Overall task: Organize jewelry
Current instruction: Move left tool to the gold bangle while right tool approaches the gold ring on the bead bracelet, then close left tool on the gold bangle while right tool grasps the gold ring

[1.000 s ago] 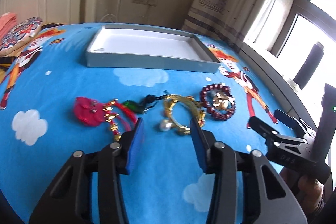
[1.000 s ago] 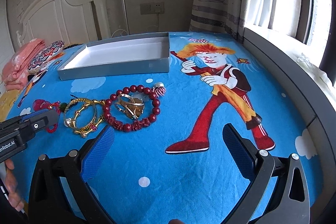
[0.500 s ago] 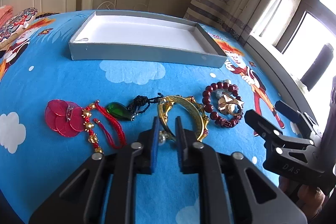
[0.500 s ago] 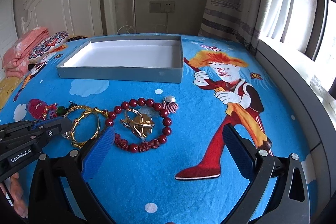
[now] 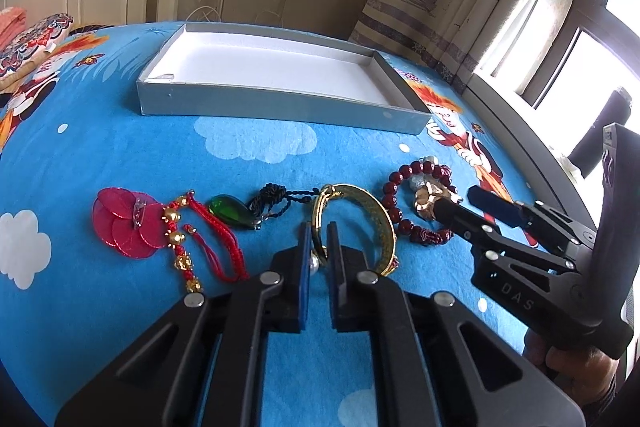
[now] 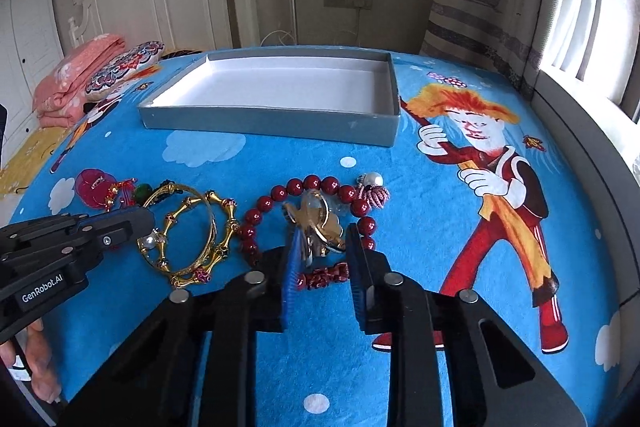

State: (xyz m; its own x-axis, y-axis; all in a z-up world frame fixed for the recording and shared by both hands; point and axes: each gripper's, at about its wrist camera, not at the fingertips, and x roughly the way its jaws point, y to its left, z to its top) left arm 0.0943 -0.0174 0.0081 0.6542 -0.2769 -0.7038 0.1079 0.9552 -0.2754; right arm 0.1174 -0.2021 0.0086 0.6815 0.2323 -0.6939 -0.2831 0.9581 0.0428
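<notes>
The bedspread (image 6: 400,187) is bright blue with white clouds and a red-suited cartoon figure. The tray (image 6: 272,125) is grey outside, white inside. Beads (image 6: 296,187) are dark red, bangles (image 6: 188,231) gold.

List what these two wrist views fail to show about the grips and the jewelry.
- Left gripper, left wrist view: its fingers hide the contact on the gold bangle.
- Gold brooch, right wrist view: the right gripper fingers cover its near edge; contact unclear.
- Red bead bracelet: near side partly hidden.

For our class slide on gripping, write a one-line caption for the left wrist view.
Left gripper shut on the gold bangle, with the empty grey tray beyond.
</notes>
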